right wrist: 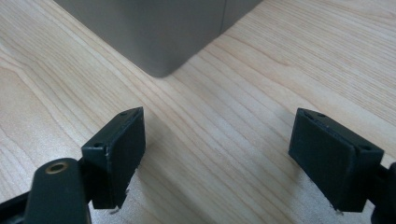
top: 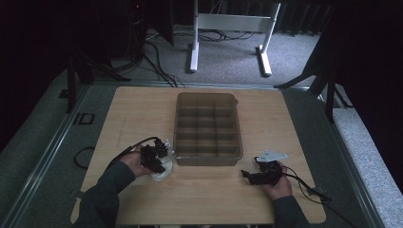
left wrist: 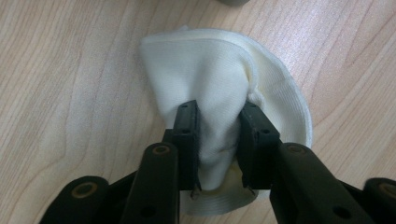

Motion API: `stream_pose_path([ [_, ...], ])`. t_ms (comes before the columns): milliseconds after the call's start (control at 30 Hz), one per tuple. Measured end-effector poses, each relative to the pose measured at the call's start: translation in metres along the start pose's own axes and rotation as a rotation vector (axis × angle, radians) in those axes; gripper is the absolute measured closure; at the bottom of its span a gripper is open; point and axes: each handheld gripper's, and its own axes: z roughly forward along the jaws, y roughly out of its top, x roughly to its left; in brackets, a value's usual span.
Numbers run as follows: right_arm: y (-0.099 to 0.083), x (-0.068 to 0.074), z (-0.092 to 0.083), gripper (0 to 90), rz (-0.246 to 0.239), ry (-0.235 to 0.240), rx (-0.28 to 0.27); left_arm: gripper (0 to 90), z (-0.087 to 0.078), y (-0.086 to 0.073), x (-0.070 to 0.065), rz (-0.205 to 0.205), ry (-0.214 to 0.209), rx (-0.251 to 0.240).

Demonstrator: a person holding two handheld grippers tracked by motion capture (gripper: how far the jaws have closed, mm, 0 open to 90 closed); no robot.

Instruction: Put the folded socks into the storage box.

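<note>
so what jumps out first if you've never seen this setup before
The left gripper has its jaws pinched on a bunched white cloth at the table's near left. A clear divided bin sits mid-table, its compartments looking empty. The right gripper hangs open over bare wood by the bin's corner.

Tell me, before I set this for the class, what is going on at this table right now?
A person sits at a wooden table with a gripper in each hand. The left gripper is shut on a fold of a round white cloth lying on the table just left of a grey divided tray. The cloth bunches up between the jaws. The right gripper is open with nothing between its jaws, low over bare wood near the tray's near right corner. The tray's compartments look empty from above.
</note>
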Motion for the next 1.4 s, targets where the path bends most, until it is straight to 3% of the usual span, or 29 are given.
stream_pose_path([
  [567, 0.0, 0.0, 0.0, 18.3, 0.0, 0.0, 0.0, 74.3, -0.016, -0.015, 0.004, -0.016, -0.004, -0.085],
  [1400, 0.0, 0.0, 0.0, 18.3, 0.0, 0.0, 0.0, 73.9, -0.048, -0.021, 0.005, 0.018, -0.013, -0.13],
])
